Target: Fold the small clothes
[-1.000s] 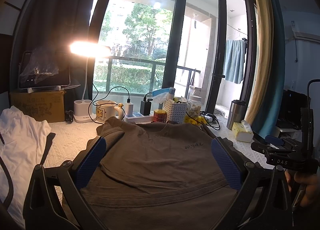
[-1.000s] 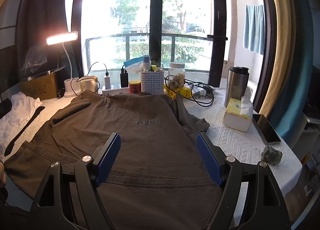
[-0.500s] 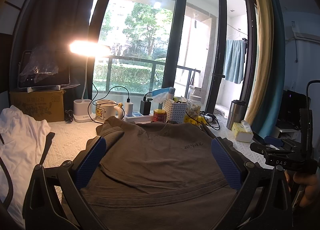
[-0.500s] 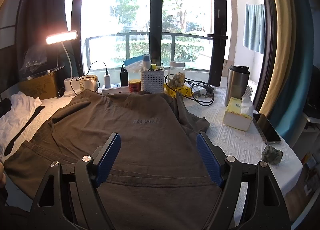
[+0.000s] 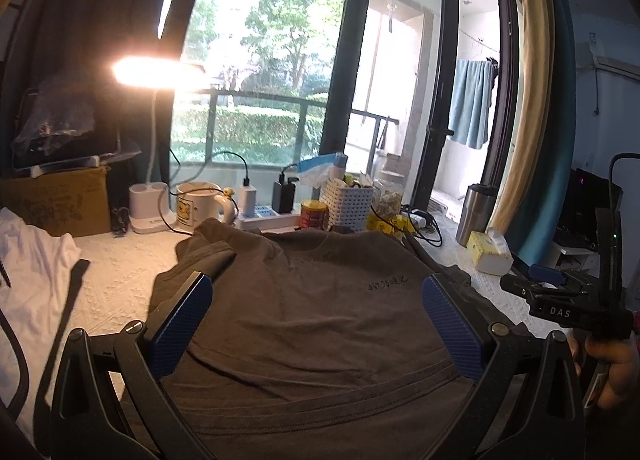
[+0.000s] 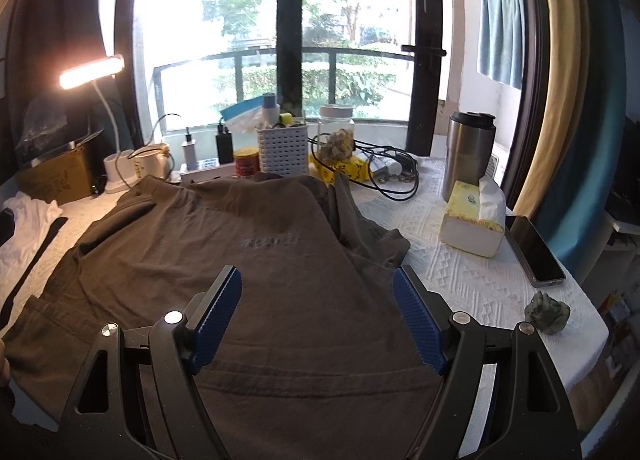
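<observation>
A brown T-shirt [image 6: 256, 260] lies spread flat on the white-covered counter [image 6: 460, 272], its collar toward the window. The left hand-held gripper [image 5: 316, 324] hovers over the shirt's lower part near the hem, jaws wide apart, holding nothing. The right hand-held gripper [image 6: 318, 316] hangs over the same hem area, equally spread and empty. A white garment [image 5: 32, 280] lies beside the shirt's left side.

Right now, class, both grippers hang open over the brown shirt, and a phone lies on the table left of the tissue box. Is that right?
One slip: the phone lies right of the tissue box, as the right wrist view shows. The rest holds: the left gripper and right gripper hang open over the brown shirt.
</observation>
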Action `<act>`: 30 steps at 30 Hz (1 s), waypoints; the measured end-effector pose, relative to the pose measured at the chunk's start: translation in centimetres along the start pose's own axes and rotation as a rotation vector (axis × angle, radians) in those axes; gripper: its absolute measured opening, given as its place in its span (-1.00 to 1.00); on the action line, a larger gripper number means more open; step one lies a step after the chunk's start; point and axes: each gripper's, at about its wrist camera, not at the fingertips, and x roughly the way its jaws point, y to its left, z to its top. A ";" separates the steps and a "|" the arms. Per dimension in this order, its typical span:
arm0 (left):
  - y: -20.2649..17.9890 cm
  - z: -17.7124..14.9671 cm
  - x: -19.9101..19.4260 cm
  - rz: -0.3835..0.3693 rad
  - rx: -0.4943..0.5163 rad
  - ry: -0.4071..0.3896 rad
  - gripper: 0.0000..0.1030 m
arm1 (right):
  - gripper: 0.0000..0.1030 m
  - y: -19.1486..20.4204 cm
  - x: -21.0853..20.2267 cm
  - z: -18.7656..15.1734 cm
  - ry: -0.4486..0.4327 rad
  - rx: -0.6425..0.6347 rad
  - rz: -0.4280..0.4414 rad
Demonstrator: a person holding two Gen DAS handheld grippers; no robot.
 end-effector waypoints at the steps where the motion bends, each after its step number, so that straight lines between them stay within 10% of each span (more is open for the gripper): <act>1: 0.0 0.1 0.4 -0.003 0.001 0.012 1.00 | 0.57 -0.3 0.4 0.2 0.006 0.005 -0.003; 30: 1.2 2.5 13.0 0.052 -0.027 0.249 1.00 | 0.57 -6.6 12.8 4.3 0.166 0.056 -0.054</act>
